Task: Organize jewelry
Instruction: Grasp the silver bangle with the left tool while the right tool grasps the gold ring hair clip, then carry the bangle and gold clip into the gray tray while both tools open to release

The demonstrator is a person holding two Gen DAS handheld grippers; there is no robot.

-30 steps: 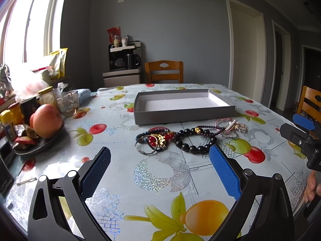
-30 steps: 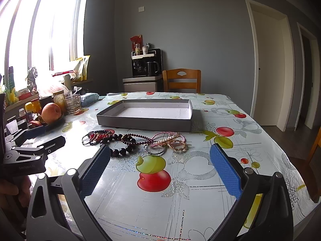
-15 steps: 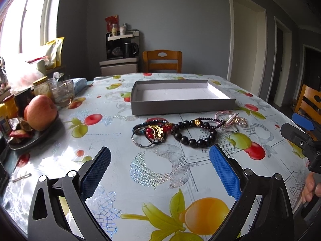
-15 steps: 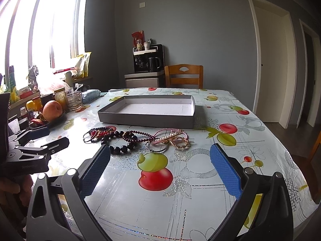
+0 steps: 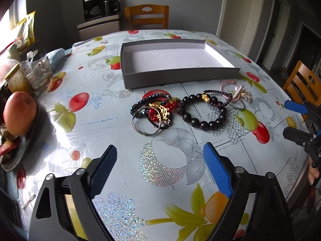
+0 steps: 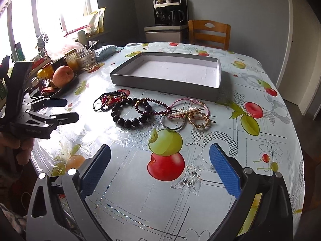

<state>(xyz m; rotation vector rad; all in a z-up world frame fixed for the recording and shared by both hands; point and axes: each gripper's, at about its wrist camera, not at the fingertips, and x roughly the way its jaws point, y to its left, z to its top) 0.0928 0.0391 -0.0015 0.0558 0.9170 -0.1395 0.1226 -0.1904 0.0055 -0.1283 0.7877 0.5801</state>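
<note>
We've got the jewelry pile (image 5: 186, 108) lying loose on the surface (image 5: 100, 124), just in front of the empty grey tray (image 5: 180, 74). A black bead bracelet (image 6: 128, 114) sits mid-pile, a pearl and gold tangle (image 6: 192, 114) beside it. Our left hand-held gripper (image 5: 158, 166) and right hand-held gripper (image 6: 160, 166) both hang short of the pile, jaws apart but closing, nothing between them.

Tangled bracelets (image 5: 180, 110) beside grey tray (image 5: 180, 76)
</note>
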